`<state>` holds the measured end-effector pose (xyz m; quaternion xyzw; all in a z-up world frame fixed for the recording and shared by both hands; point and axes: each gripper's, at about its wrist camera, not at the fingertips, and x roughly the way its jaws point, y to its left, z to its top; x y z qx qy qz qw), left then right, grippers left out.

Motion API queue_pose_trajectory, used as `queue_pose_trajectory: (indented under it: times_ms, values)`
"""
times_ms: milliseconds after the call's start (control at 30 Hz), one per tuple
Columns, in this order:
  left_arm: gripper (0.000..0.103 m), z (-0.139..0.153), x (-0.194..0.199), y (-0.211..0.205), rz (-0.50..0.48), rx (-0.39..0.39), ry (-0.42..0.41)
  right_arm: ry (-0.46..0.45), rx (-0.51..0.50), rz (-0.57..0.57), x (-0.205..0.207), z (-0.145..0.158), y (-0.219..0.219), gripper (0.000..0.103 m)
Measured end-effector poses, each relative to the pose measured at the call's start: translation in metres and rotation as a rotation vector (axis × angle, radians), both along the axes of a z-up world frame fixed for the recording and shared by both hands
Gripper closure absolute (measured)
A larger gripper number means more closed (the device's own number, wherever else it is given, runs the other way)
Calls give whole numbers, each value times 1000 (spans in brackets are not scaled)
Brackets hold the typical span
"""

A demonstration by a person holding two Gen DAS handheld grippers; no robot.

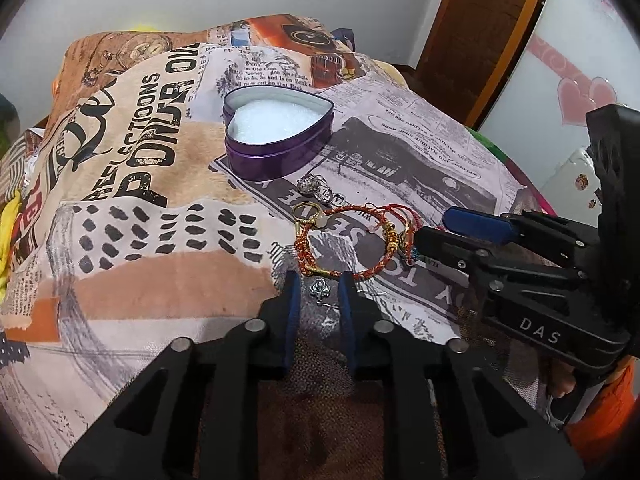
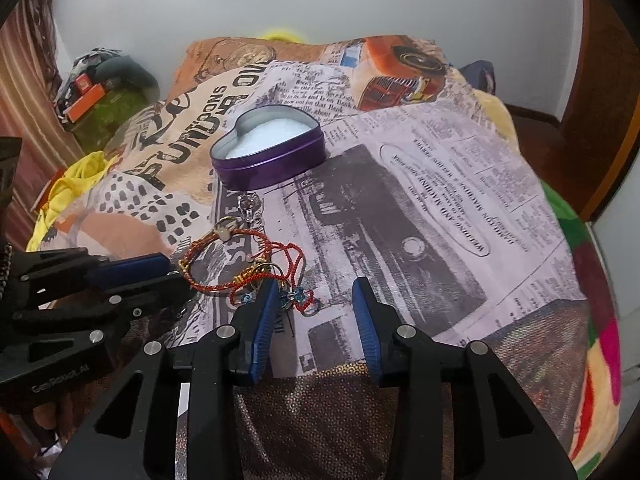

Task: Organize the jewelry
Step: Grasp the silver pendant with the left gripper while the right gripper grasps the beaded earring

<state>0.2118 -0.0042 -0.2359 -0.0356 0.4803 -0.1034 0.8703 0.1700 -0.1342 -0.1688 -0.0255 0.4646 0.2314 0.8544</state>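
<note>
Grippers low over the bed, both of them, nosing into the jewelry pile. Left gripper [image 1: 319,289] sits at the bottom centre of its own view, blue pads narrowed with a small silver charm [image 1: 320,289] lying in the gap; whether the pads actually press it cannot be told. Right gripper [image 2: 316,300] fills the bottom of its view, jaws part-spread, the left pad touching the blue-beaded end of a red cord [image 2: 294,298], the right pad over bare printed blanket [image 2: 440,216]. Nothing sits squarely between them.

Just beyond the fingertips lies the red and gold bracelet [image 1: 340,240], a loop on the cloth, gold ring [image 1: 306,212] at its upper left edge. A little farther up, silver rings [image 1: 318,188] cluster close to the tin.

Farther still, centre frame, the purple heart tin [image 1: 276,152] stands open, white padding inside, no jewelry in it. White wall behind, wooden door frame [image 1: 476,40] upper right.
</note>
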Motion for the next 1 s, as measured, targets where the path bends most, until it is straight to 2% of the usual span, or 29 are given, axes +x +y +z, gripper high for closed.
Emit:
queue_pose_trajectory:
  times_ms: [33, 133, 367, 633, 1000]
  values:
    - [93, 0, 0, 0, 0, -1, 1, 1, 6, 4, 0, 0, 0, 73]
    - [94, -1, 0, 1, 7, 1, -4, 25, 54, 45, 1, -2, 2, 91]
    - [95, 1, -4, 1, 17, 7, -24, 35, 69, 53, 1, -1, 4, 96]
    - [95, 11, -11, 7, 48, -12, -55, 23, 63, 7, -5, 15, 0, 96]
    - [95, 48, -21, 15, 68, -2, -149, -60, 75, -23, -13, 52, -6, 96]
